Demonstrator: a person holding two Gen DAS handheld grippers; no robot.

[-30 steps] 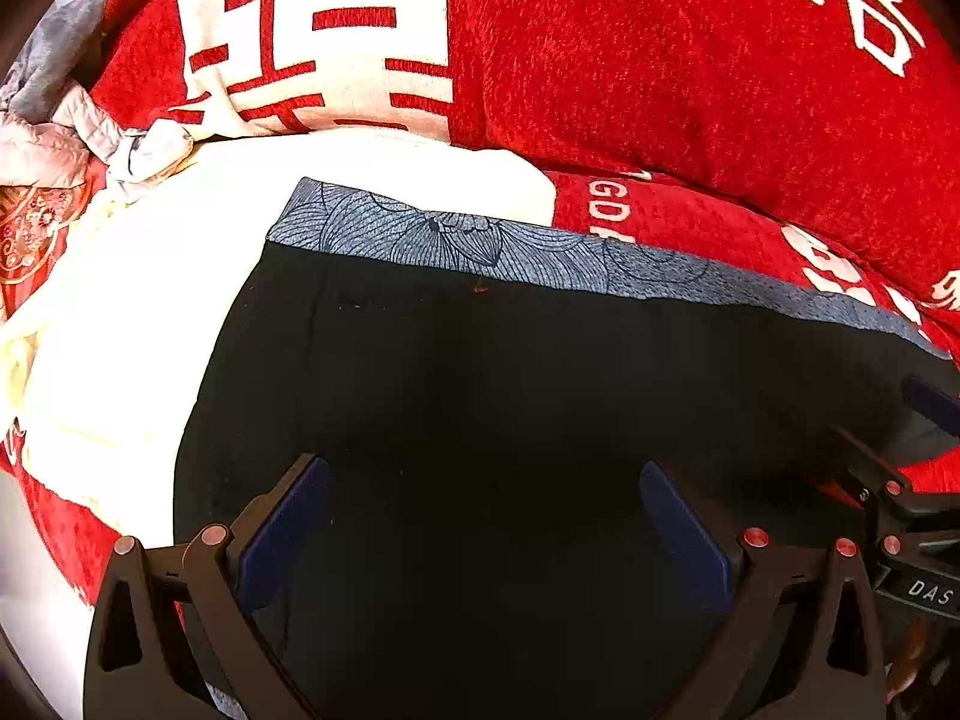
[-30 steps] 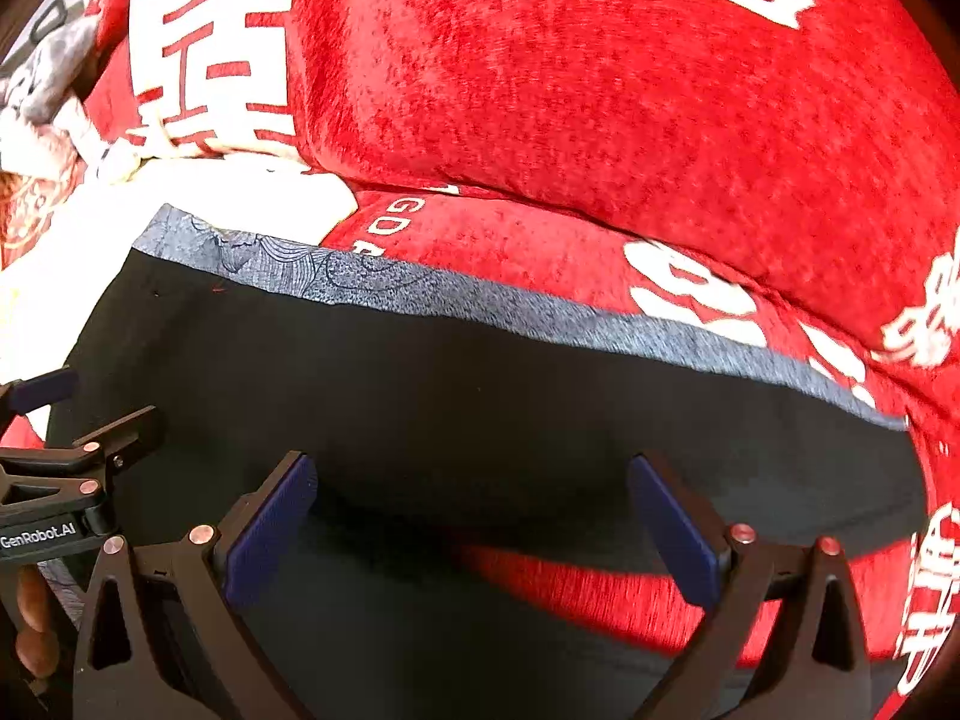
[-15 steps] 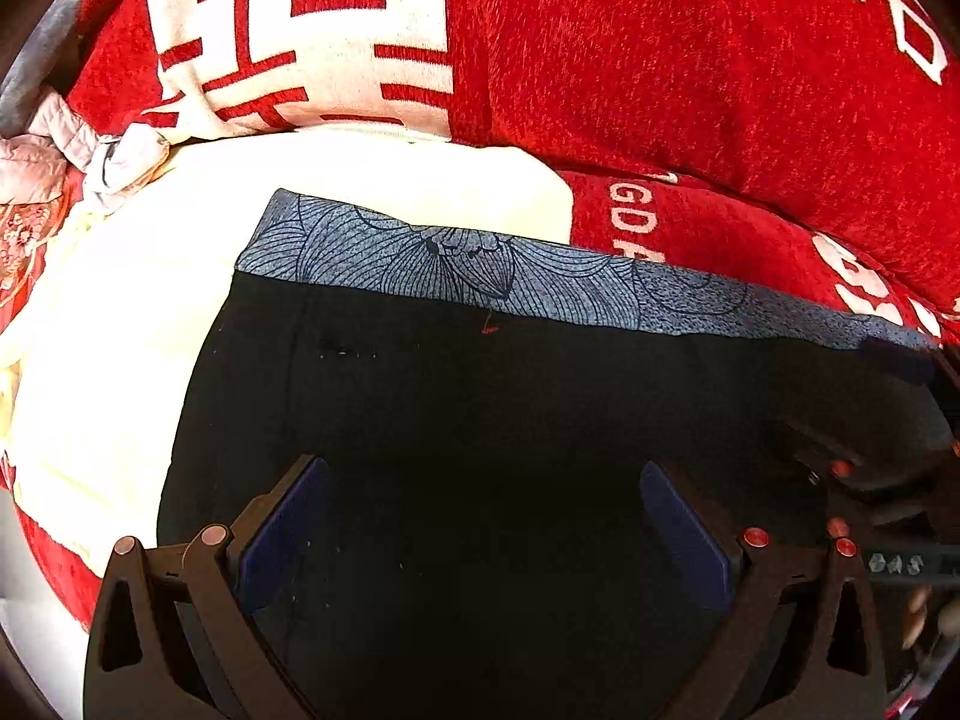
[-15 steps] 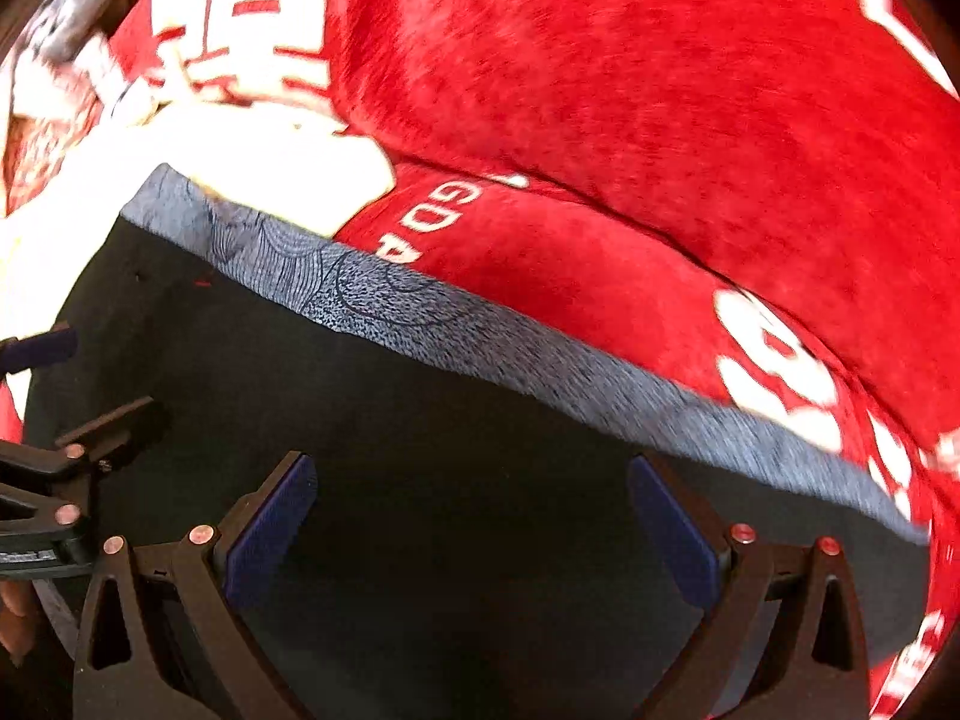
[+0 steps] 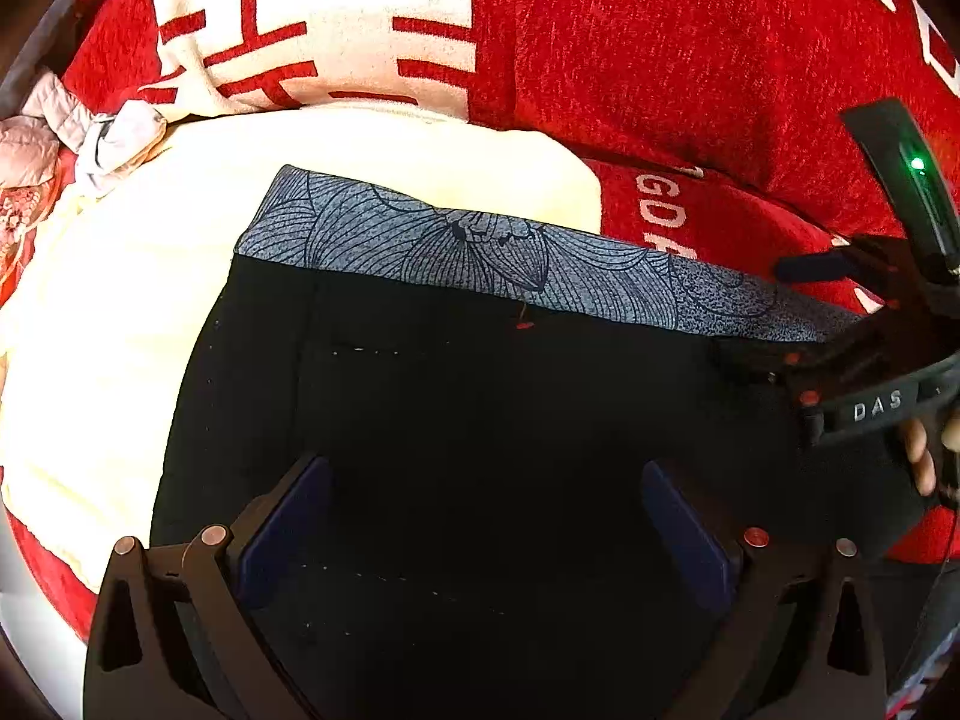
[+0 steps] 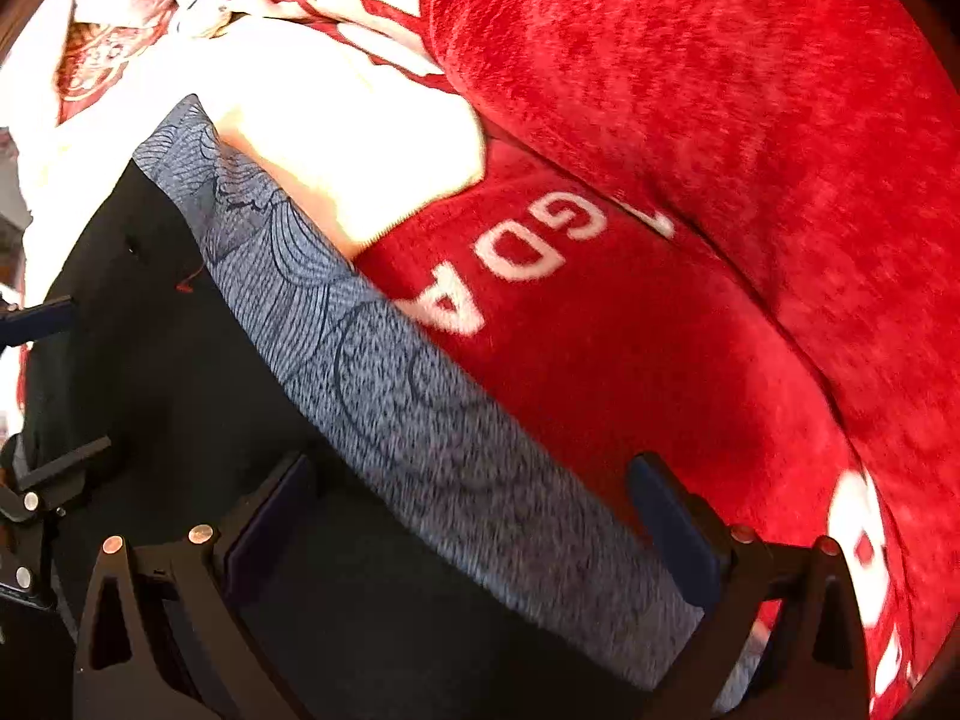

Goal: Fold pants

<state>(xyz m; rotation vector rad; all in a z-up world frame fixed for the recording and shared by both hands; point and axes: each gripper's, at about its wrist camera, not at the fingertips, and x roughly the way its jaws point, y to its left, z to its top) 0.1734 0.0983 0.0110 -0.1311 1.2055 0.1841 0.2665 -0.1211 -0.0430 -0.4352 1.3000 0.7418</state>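
White letters "GDA" stand on the red blanket (image 6: 600, 330); "DAS" marks the right claw (image 5: 876, 405).

A: Left gripper (image 5: 480, 534): matte black frame, triangular cut-outs in each finger base, dark blue pads (image 5: 282, 531) on the inner faces. Copper-red and silver screw heads sit behind the pads.

B: Right gripper (image 6: 471, 531): same black frame, blue pads, coppery screws. Seen from the left camera, its body carries white "DAS" lettering, a green indicator light above, and bare fingertips of the hand (image 5: 921, 453) behind it.
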